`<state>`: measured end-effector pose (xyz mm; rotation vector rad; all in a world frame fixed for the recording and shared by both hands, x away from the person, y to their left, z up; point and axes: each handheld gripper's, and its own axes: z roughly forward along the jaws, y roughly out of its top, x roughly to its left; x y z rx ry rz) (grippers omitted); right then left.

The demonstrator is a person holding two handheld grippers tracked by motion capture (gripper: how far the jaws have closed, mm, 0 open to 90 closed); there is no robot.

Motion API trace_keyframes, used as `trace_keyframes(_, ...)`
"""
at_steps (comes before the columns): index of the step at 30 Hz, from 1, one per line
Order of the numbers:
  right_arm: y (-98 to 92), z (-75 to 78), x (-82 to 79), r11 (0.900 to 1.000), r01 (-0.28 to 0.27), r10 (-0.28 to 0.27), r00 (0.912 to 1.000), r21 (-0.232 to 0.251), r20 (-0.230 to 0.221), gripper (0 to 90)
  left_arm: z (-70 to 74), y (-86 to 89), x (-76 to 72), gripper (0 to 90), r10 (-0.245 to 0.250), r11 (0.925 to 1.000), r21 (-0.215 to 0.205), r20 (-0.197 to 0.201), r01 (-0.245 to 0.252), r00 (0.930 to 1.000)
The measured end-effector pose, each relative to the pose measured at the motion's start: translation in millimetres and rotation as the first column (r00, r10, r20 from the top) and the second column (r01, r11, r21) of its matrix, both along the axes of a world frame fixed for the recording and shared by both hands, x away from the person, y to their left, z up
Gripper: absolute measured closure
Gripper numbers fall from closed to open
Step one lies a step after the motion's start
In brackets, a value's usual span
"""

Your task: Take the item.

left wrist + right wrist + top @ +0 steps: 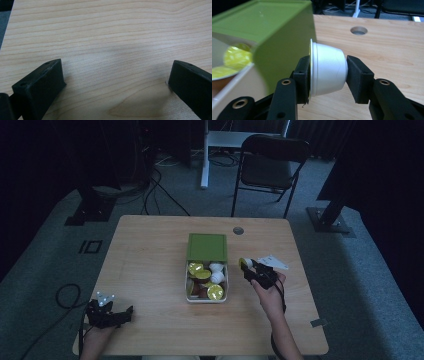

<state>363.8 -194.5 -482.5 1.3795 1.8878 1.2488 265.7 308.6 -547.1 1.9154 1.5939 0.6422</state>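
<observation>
a white capsule point(328, 72) with a yellow lid is clamped end to end in the right hand-held gripper point(327, 77), off the table point(150, 270), just right of the box point(206, 292) of capsules. judging it is headed in or out of the box, keep the squeeze gentle and clear the green lid point(262, 22). the left hand-held gripper point(117, 82) rests spread and empty. no readable writing.
</observation>
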Motion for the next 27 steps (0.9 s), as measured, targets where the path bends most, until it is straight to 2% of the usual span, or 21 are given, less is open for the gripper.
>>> trace_keyframes(5,-5.6,-15.6,3.6,1.0,0.03,-0.03,0.9992,-0.01,-0.027,56.6,0.1,0.0,0.0,0.3,0.0,1.0,0.0,-0.001,0.0,1.0)
trace_keyframes(12,-9.8,-34.7,7.0,0.999,0.042,-0.043,0.9961,-0.013,-0.077,56.6,0.0,0.0,0.0,0.3,0.0,1.0,0.0,0.0,0.0,1.0)
trace_keyframes(27,-5.1,-58.0,12.2,0.999,0.032,-0.036,0.9901,-0.035,-0.136,56.6,0.0,0.0,0.0,0.3,0.0,1.0,0.0,0.0,0.0,1.0)
